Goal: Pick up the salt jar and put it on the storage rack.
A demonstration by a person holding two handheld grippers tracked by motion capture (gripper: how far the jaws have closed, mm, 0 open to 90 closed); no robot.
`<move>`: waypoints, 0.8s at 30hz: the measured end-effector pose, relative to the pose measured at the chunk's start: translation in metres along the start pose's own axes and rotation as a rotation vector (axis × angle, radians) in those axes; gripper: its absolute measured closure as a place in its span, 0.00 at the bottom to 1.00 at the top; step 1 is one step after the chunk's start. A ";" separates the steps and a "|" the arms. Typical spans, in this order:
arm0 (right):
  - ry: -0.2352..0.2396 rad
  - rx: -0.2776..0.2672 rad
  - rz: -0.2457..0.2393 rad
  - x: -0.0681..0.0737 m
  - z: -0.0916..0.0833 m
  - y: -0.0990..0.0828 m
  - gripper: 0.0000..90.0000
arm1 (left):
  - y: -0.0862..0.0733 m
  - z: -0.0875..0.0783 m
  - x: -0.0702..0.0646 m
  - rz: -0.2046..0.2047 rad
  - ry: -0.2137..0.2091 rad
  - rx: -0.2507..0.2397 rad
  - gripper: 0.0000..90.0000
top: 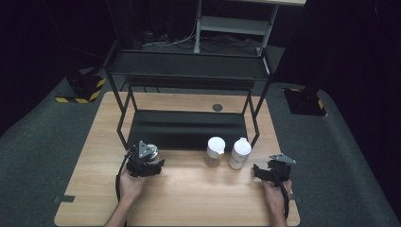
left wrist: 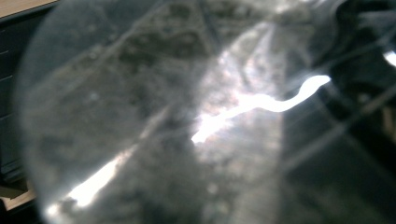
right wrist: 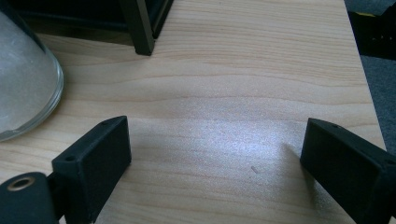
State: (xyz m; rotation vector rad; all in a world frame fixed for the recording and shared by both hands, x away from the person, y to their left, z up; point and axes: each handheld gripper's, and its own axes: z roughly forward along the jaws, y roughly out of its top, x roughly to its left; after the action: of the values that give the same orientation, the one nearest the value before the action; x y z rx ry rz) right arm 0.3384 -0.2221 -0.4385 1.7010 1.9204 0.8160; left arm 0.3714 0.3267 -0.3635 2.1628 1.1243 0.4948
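Clamped in the left gripper (top: pixel 147 160) at lower left of the high view is a glass jar (top: pixel 150 152) with dark contents, seen against the jaws in the blurred left gripper view (left wrist: pixel 154 121); its long axis and facing cannot be told. Right gripper (top: pixel 265 171) is parked at lower right, jaws wide apart over bare table (right wrist: pixel 243 93). Two white-lidded jars (top: pixel 216 151) (top: pixel 240 153) are stood upright at centre, in front of the black rack (top: pixel 189 127)

high view: above, facing forward-down over whole tabletop (top: pixel 189 198) | left gripper view: pressed against a blurred glass jar (left wrist: pixel 154 121) | right gripper view: low, close over tabletop; shares white-lidded jar (right wrist: pixel 23 79) with high view
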 end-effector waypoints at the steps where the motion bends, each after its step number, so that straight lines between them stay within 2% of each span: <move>1: 0.000 0.000 0.000 0.000 0.000 0.000 0.09 | 0.001 0.000 0.000 -0.002 -0.002 -0.001 0.34; 24: 0.000 0.000 0.000 0.000 0.000 0.000 0.09 | 0.028 0.006 0.006 0.036 -0.018 -0.006 0.34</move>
State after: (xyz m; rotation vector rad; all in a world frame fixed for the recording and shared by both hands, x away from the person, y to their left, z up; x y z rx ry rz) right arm 0.3383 -0.2218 -0.4385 1.7005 1.9200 0.8159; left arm 0.3945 0.3174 -0.3477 2.1813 1.0747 0.4927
